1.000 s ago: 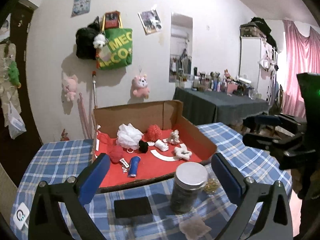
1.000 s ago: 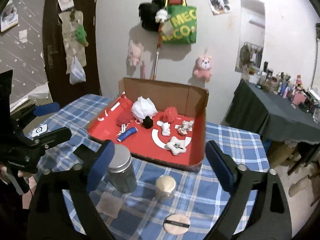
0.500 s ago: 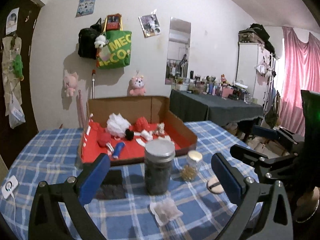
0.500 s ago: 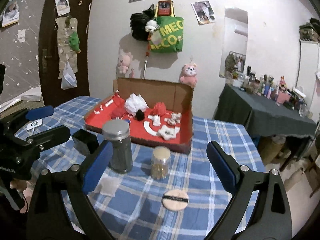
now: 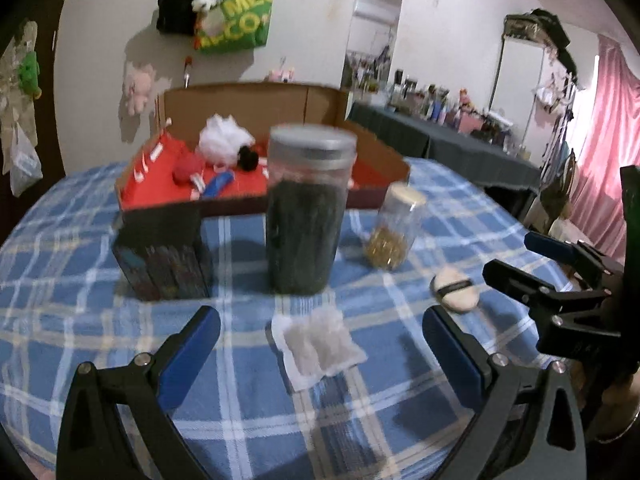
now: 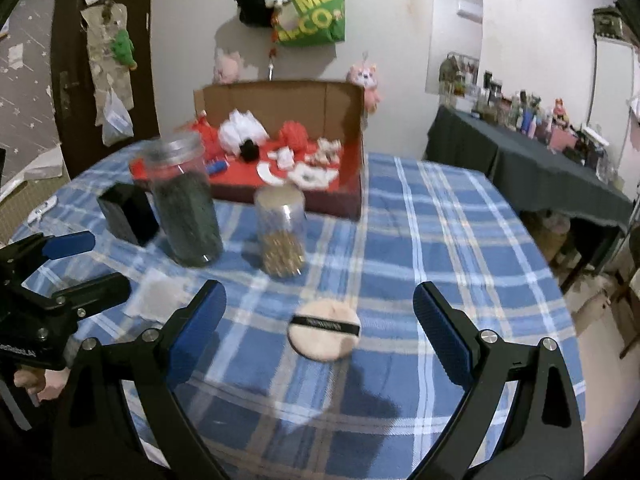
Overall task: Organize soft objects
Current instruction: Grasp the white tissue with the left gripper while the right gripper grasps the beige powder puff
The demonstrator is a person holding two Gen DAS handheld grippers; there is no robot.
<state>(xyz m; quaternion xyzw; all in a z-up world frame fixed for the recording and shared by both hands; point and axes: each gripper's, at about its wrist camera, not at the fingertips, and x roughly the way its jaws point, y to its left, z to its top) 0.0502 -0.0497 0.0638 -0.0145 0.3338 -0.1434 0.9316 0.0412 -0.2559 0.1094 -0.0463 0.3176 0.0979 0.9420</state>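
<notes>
A white cotton pad [image 5: 318,347] lies on the blue checked tablecloth, between the fingers of my open, empty left gripper [image 5: 320,344]. It shows blurred in the right wrist view [image 6: 154,294]. A round beige powder puff [image 6: 324,334] with a black band lies between the fingers of my open, empty right gripper [image 6: 320,312]. The puff also shows in the left wrist view [image 5: 454,289]. A cardboard box [image 6: 352,128] with a red floor holds a white mesh sponge [image 6: 242,130], a red ball and other soft items. Both grippers hover just above the table.
A tall jar with a grey lid [image 5: 306,216] and a small jar of golden bits [image 5: 394,228] stand in front of the box. A black box [image 5: 162,250] stands left of the tall jar. A dark table with bottles [image 6: 532,148] stands at the right.
Both grippers have dropped lower and pulled back toward the table's near side. The cotton pad now lies between the left fingers and the puff between the right fingers.
</notes>
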